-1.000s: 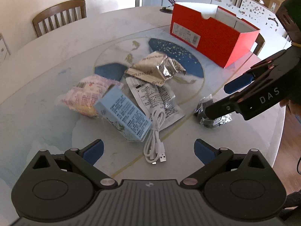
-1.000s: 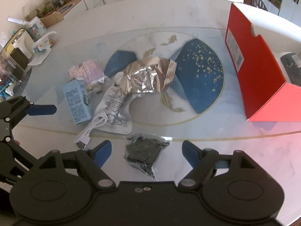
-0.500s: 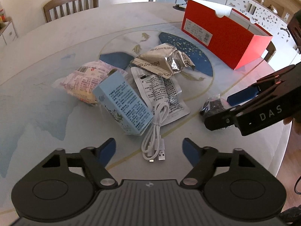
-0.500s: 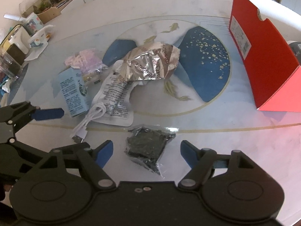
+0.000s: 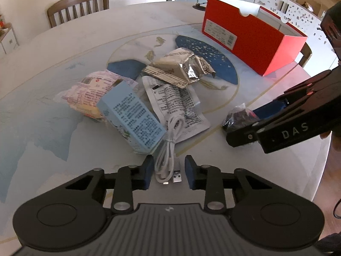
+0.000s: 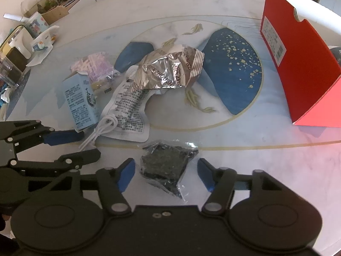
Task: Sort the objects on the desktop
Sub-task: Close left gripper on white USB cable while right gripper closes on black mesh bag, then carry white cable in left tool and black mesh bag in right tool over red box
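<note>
While the left wrist view looks along the left gripper (image 5: pixel 168 173), its blue-padded fingers (image 5: pixel 147 176) are narrowed on either side of the white USB cable (image 5: pixel 170 147), pads near the coil but contact not clear, so jaws read as part-closed, not clamped. Cable plugs lie near, between the pads; coil runs far onto the white printed pouch (image 5: pixel 172 100). Left of it one light blue carton (image 5: pixel 132 117), behind that one pink snack bag (image 5: pixel 91 91), far centre one silver foil bag (image 5: pixel 179 68), far right one red box (image 5: pixel 245 38), open top visible only here. Right gripper (image 5: pixel 253 119) enters from the right at the dark packet (image 5: pixel 240 115). Right wrist view: right gripper (image 6: pixel 166 171) spread wide, one pad each side of the dark packet (image 6: pixel 168 164), not touching it. Only this view shows clutter on a side cabinet (image 6: pixel 32 32) far left. Round table (image 6: pixel 266 160) carries seven items total.
</note>
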The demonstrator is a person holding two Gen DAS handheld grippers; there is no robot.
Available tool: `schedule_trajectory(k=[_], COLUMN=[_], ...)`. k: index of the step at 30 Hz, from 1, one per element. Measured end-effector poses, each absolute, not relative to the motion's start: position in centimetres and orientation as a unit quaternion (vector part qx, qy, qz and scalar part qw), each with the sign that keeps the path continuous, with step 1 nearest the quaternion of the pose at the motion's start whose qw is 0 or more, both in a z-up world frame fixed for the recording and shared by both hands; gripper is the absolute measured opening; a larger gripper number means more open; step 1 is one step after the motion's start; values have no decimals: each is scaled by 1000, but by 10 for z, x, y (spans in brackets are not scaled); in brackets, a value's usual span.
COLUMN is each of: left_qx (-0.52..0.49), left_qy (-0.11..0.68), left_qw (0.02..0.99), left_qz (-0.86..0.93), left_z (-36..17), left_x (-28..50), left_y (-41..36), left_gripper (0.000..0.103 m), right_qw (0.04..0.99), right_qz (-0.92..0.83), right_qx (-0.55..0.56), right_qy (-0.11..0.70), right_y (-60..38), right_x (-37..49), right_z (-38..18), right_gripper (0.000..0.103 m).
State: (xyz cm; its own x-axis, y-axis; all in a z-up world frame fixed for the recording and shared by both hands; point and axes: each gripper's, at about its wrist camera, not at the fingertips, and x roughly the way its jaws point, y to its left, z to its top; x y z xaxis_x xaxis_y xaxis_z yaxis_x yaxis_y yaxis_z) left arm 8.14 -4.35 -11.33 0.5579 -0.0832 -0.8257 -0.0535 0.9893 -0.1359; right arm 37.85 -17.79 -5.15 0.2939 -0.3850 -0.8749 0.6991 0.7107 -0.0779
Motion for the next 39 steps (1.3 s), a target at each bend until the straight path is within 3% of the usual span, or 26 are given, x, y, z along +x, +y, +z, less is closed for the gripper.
schedule_trajectory(k=[14,39], left_qx=[-76,-89], left_qy=[473,453], left_qw=[878,886], left_qz=[-11,-33], left_z=[-113,-85], left_x=[80,70], left_y=[-43,-55], left_gripper=[20,17], right_qw=[790,804], right_qz=[-351,-353], right_qx=[160,133], right_qy=[477,460], right_y=[-177,-163], right_x=[369,340], right_z=[-45,-10], right_gripper=[38,36])
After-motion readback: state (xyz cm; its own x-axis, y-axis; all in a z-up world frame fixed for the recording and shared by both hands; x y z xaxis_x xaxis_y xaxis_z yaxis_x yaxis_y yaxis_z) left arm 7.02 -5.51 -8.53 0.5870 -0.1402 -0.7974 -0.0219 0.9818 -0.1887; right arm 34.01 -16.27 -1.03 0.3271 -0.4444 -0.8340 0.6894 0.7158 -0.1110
